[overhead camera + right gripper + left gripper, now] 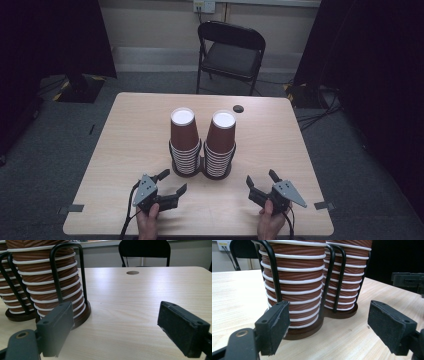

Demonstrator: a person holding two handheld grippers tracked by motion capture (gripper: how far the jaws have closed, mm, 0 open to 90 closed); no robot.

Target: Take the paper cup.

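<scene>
Two stacks of brown paper cups with white rims stand side by side mid-table in a black wire holder: the left stack [184, 142] and the right stack [220, 145]. My left gripper [173, 182] rests near the table's front edge, just in front and to the left of the holder, open with nothing between its jaws. My right gripper [261, 179] sits at the front right, also open and empty. In the left gripper view [328, 322] the nearer stack [294, 282] fills the upper middle. The right gripper view [116, 327] has a stack [47, 280] at its left.
The wooden table [135, 135] has a small dark round grommet [238, 108] near its far edge. A black folding chair [230, 52] stands beyond the table. Dark curtains flank both sides, and cables run over the floor at right.
</scene>
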